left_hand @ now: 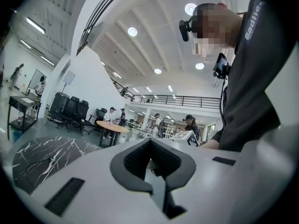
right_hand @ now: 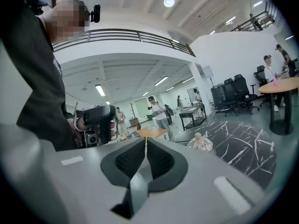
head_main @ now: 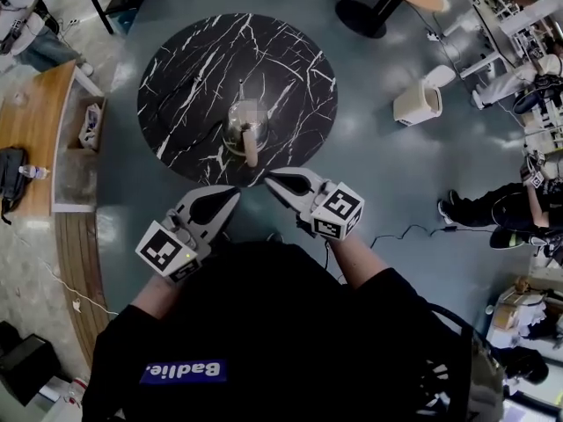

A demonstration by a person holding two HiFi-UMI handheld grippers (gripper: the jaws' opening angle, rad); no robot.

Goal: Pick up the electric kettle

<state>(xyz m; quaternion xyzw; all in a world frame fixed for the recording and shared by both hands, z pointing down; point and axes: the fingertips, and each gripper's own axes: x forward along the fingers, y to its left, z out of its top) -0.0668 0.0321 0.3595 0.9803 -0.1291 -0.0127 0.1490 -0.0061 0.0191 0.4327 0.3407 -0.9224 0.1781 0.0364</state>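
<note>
Our right gripper [right_hand: 145,143] has its jaws pressed together, with nothing between them. Ahead of the tips and off to their right, well apart, the electric kettle [right_hand: 201,143] stands upright on the black marble table [right_hand: 245,146]. Left of the tips, a hand [right_hand: 80,123] holds a black device [right_hand: 99,120].

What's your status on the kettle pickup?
Shut and empty: left hand-held gripper, right hand-held gripper. Untouched electric kettle upright on round table, ahead of both. Nothing in the way.
</note>
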